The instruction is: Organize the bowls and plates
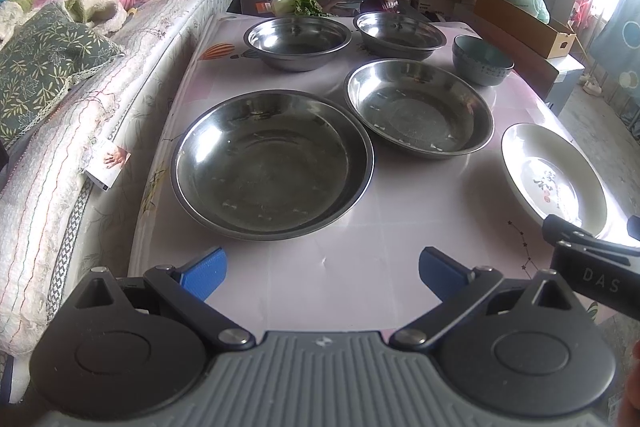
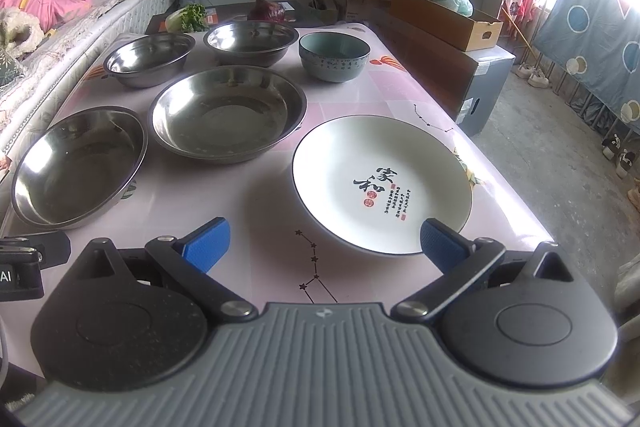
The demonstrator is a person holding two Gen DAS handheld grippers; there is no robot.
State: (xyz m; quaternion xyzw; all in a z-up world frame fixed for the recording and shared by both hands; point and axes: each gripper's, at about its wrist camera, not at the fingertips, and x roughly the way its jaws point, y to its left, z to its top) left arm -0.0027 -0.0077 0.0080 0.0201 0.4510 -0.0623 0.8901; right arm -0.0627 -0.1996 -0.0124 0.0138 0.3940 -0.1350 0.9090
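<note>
plates and bowls lay unstacked beyond both spread, empty grippers: left gripper [image 1: 322,273] faced the large steel plate [image 1: 272,163], right gripper [image 2: 324,247] the white plate [image 2: 382,183]. first grasp seemingly pending; a rim needs pinching.

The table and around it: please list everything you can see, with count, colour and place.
Steel dishes: four, silver, left and middle of table.
Ceramic bowl: one, grey-green, far right.
Plate: one, white with black writing, near right.
Tablecloth: one, pink.
Vegetables: green leafy and purple, beyond the table.
Bed: left, with pink bedding.
Cardboard box: brown, right.
Left hand-held gripper: blue pads, open.
Right hand-held gripper: blue pads, open.
</note>
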